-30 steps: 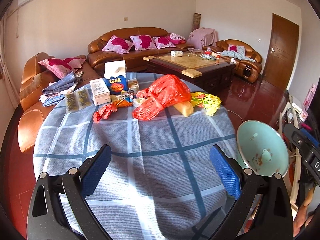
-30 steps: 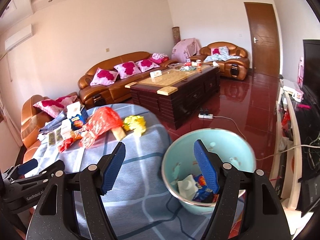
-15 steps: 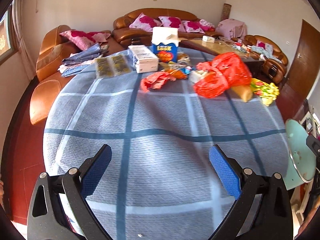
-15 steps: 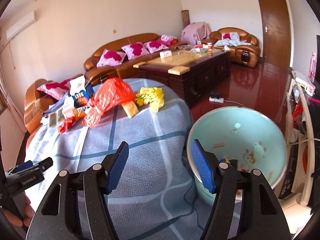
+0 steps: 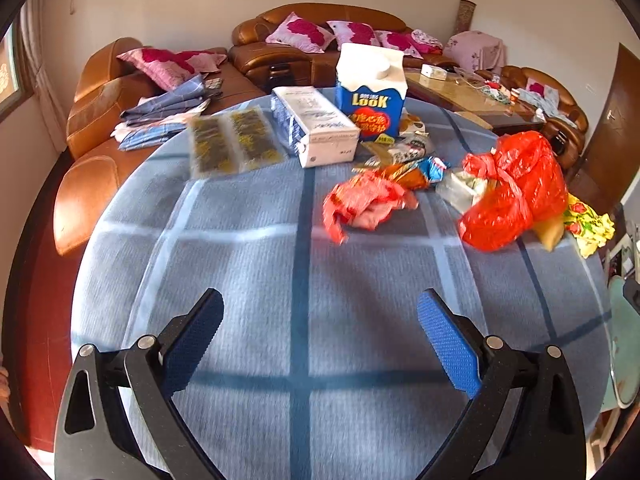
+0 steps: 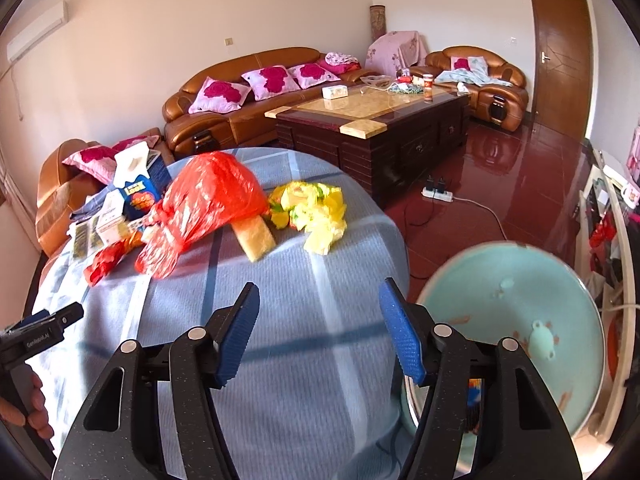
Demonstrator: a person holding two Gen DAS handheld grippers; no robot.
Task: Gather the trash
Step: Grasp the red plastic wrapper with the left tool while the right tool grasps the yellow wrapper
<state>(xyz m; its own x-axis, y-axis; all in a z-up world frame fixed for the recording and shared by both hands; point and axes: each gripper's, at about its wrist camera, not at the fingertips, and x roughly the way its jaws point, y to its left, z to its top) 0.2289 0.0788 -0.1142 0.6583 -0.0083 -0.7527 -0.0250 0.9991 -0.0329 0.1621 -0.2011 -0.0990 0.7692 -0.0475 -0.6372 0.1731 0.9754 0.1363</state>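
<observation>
Trash lies at the far side of a round table with a blue checked cloth (image 5: pixel 240 260): a crumpled red wrapper (image 5: pixel 364 200), a red plastic bag (image 5: pixel 516 188), small foil wrappers (image 5: pixel 416 160), a blue LOOK carton (image 5: pixel 372 92) and a white box (image 5: pixel 316 124). My left gripper (image 5: pixel 320 304) is open over bare cloth, short of the wrapper. My right gripper (image 6: pixel 319 292) hovers over the cloth near the table edge; its jaws are closing with nothing between them. Ahead of it are the red bag (image 6: pixel 212 196), a yellow sponge block (image 6: pixel 258 236) and yellow crumpled wrappers (image 6: pixel 316 208). The teal bin (image 6: pixel 520 320) stands just to its right.
A clear packet with dark yellow print (image 5: pixel 236 140) lies at the table's far left. Brown leather sofas (image 5: pixel 320 40) and a dark coffee table (image 6: pixel 376 128) stand beyond. A power strip with cable (image 6: pixel 438 194) lies on the red floor. A hand (image 6: pixel 24 408) holds the left gripper's handle.
Both grippers moved forward and down over the table. The left view swung toward the boxes and wrappers, with the bin sliding to its right edge. The right jaws narrowed a little.
</observation>
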